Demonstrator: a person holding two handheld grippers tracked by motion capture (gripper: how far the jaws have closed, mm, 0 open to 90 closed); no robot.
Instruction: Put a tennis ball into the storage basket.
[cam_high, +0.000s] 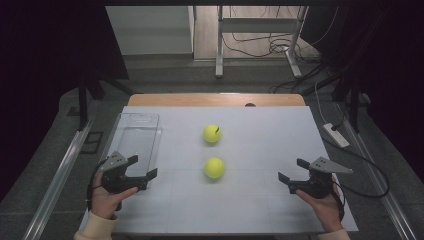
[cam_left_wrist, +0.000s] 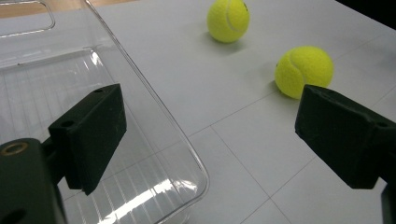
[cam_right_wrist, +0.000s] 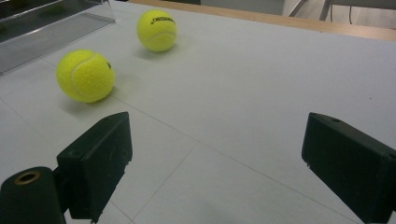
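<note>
Two tennis balls on the white bench (cam_high: 260, 210), so count two: the near ball (cam_high: 214, 168) sits about dead centre of the high view and the far ball (cam_high: 212, 133) just above it, apart from each other. One clear plastic bin (cam_high: 138, 137) at centre-left, looks empty. The left tool (cam_high: 140, 168) is at lower left, hovering over the bin's near corner, jaws spread wide with nothing between them. The right tool (cam_high: 293, 170) is at lower right, also wide open and empty, well apart from the balls. My guess on handling: these balls are light, fuzzy and a bit springy, so not slippery or fragile, but they'll roll at a nudge. I'd pinch across the middle of the ball, pads on opposite sides, squeezing gently.
</note>
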